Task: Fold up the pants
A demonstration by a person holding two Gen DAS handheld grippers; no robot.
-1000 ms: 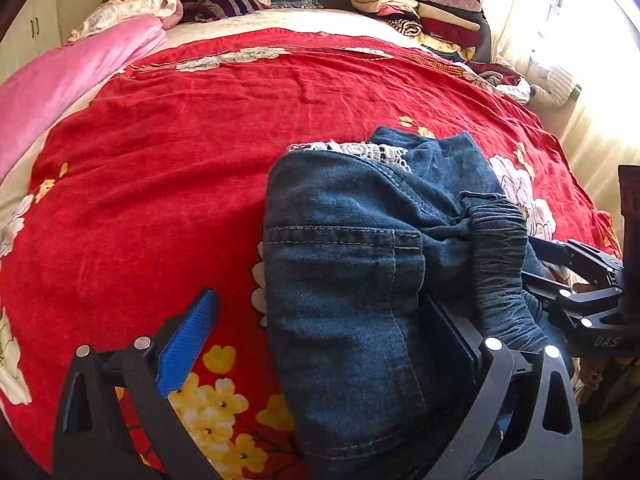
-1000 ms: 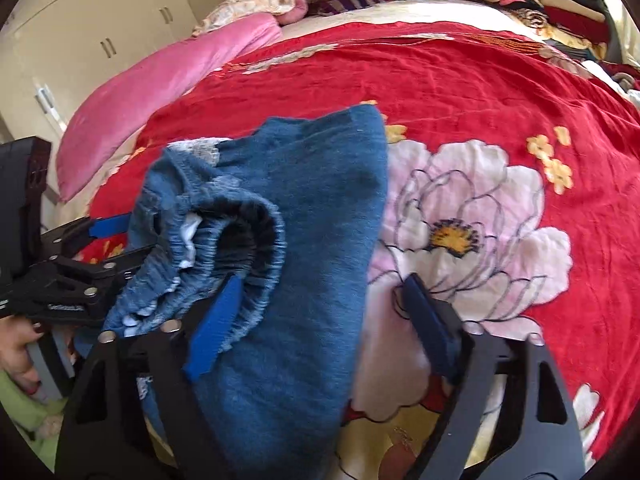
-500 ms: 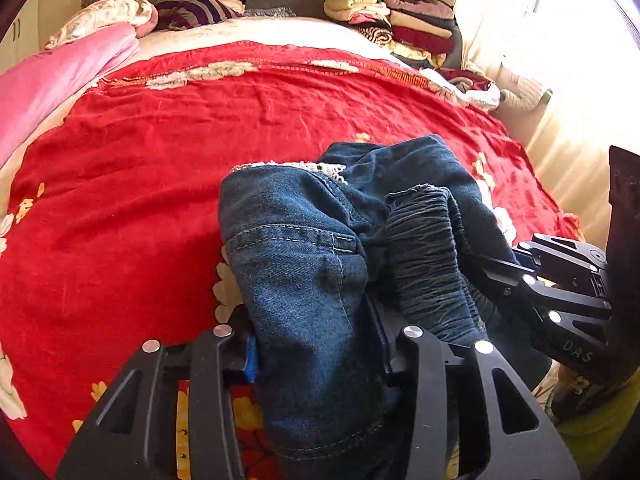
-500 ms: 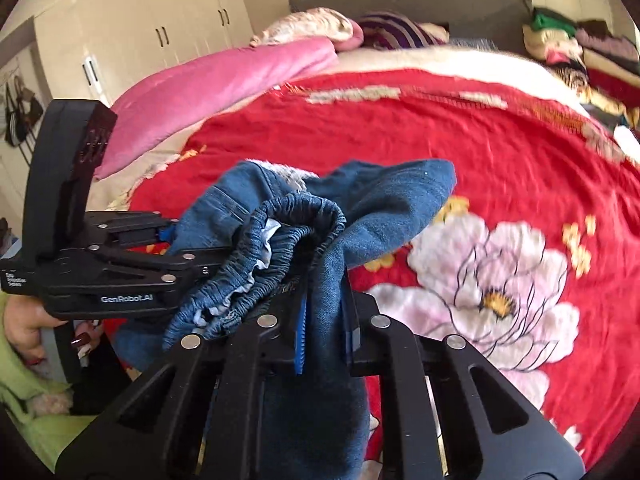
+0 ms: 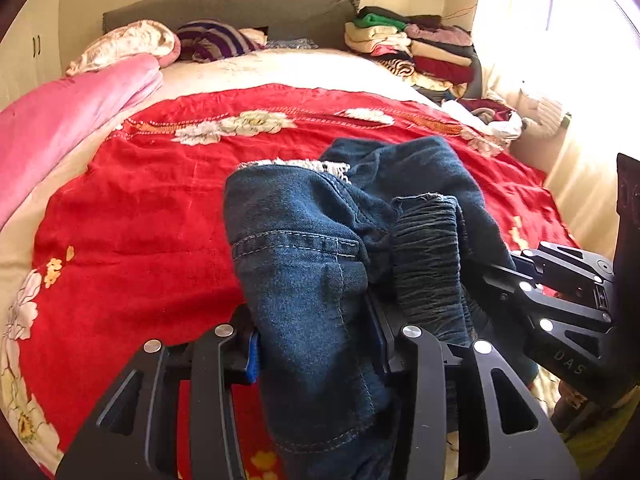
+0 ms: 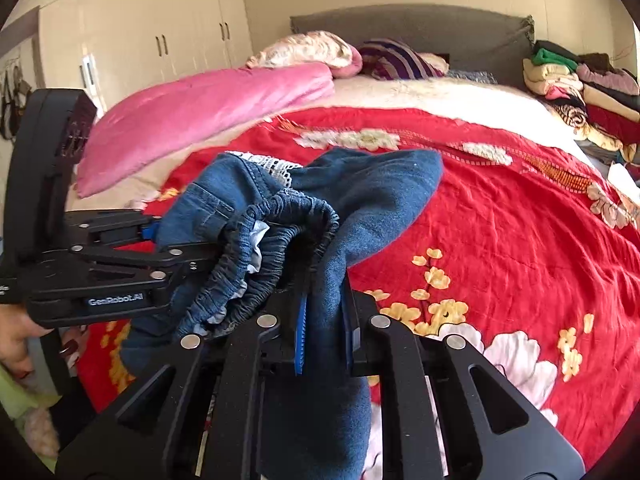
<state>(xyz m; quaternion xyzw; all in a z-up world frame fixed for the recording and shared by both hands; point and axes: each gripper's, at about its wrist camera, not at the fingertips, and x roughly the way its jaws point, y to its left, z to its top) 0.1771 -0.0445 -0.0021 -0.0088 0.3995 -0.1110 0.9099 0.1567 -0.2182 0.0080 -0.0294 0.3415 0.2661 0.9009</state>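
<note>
The blue denim pants point(image 5: 304, 264) are bunched and held up above the red floral bedspread point(image 5: 132, 216). My left gripper point(image 5: 316, 344) is shut on the pants' pocket side. My right gripper point(image 6: 326, 332) is shut on a fold of the pants point(image 6: 360, 200) next to the elastic waistband point(image 6: 280, 236). A white lace trim point(image 6: 272, 164) shows at the top of the bundle. Each gripper is seen in the other's view, the right one point(image 5: 560, 312) at the right, the left one point(image 6: 120, 264) at the left.
A pink quilt point(image 6: 200, 112) lies along the bed's left side. Pillows point(image 5: 216, 40) sit at the grey headboard. A stack of folded clothes point(image 5: 416, 52) is at the far right corner. White wardrobes point(image 6: 140, 40) stand to the left.
Both grippers, open around the pants a second ago, have closed on the denim and lifted it off the bedspread. The bundle hangs higher and both views tilt up towards the headboard.
</note>
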